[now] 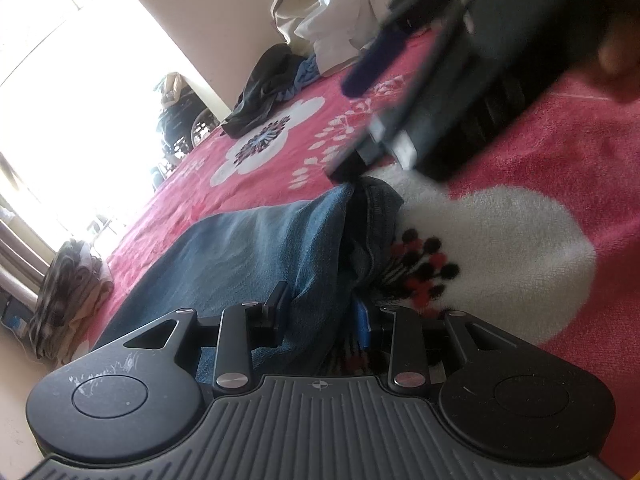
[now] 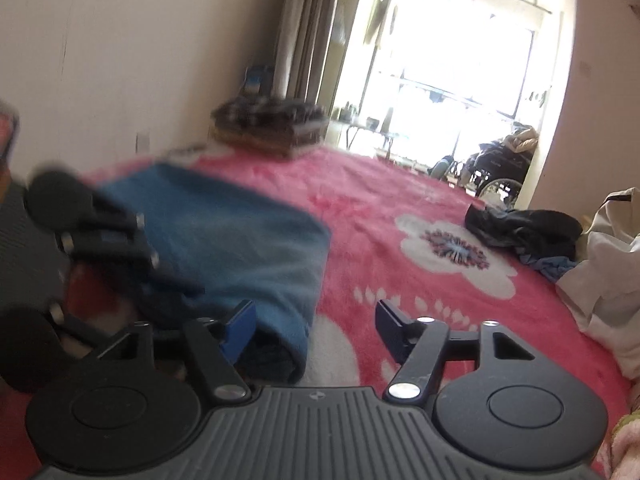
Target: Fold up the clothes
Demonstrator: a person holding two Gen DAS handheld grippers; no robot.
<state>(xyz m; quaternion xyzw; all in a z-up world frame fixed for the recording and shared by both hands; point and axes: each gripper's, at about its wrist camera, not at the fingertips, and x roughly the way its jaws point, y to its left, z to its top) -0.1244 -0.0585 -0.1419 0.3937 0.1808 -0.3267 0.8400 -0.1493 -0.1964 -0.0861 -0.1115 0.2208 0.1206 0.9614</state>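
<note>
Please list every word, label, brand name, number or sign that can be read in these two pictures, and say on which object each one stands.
There is no readable text in either view.
The only mark is a small crosshair symbol, without letters, on the ribbed body of the left gripper and likewise on the right gripper.
The blue box by the curtain may carry print, but it is too blurred to read.
</note>
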